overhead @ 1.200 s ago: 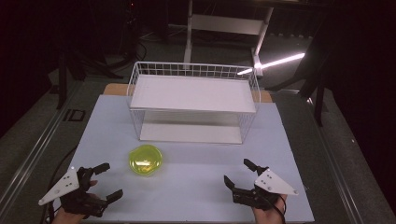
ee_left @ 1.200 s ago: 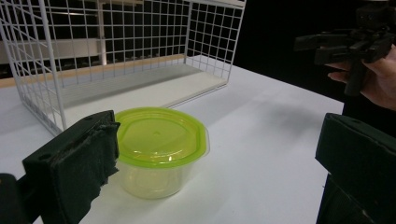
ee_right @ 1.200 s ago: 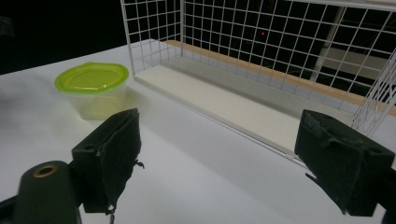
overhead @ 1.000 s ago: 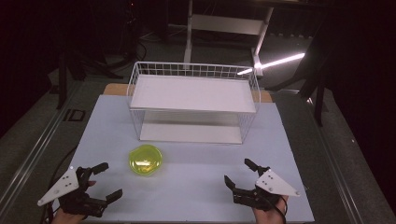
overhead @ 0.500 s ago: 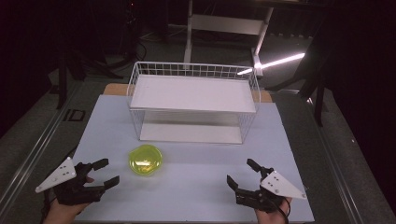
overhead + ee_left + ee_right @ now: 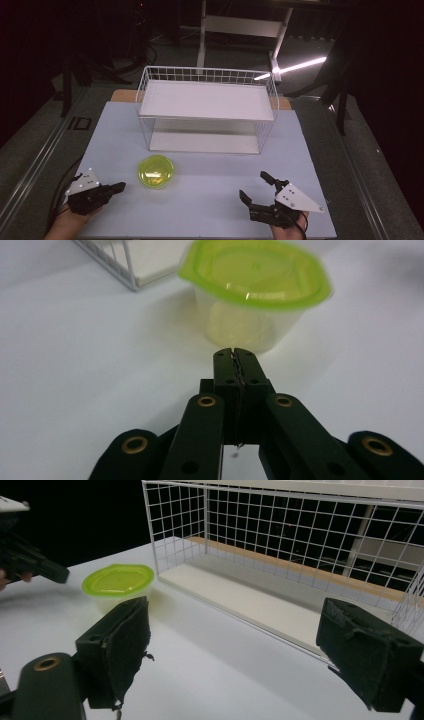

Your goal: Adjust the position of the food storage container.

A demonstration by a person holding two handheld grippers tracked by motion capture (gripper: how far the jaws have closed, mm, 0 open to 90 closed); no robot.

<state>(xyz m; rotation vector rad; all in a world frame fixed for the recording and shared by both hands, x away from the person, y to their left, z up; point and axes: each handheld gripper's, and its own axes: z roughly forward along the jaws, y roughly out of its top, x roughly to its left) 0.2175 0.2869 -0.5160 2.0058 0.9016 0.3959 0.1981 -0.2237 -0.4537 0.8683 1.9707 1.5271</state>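
tub (image 6: 156,171) lower-left of centre on desk (image 6: 210,165), fwd of wire rack (image 6: 207,107) | L gripper (image 6: 234,354) fingers pressed together, empty, aimed at tub | R gripper (image 6: 250,645) fingers wide, empty | tub prob light, thin, slick plastic; grip wall under green lid (image 6: 255,270)

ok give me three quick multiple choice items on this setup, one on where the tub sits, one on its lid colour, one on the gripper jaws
1. Where is the lidded tub?
A. on the wire rack's top shelf
B. on the table in front of the wire rack
C. held in a gripper

2. What colour is the tub's lid?
A. red
B. blue
C. yellow-green

3. How do the jaws stand?
A. left gripper shut, right gripper open
B. both open
C. left open, right shut

Answers: 1 B, the high view shows it on the table before the rack. 2 C, the lid is yellow-green. 3 A, the left gripper view shows jaws pressed together, the right gripper view wide apart.
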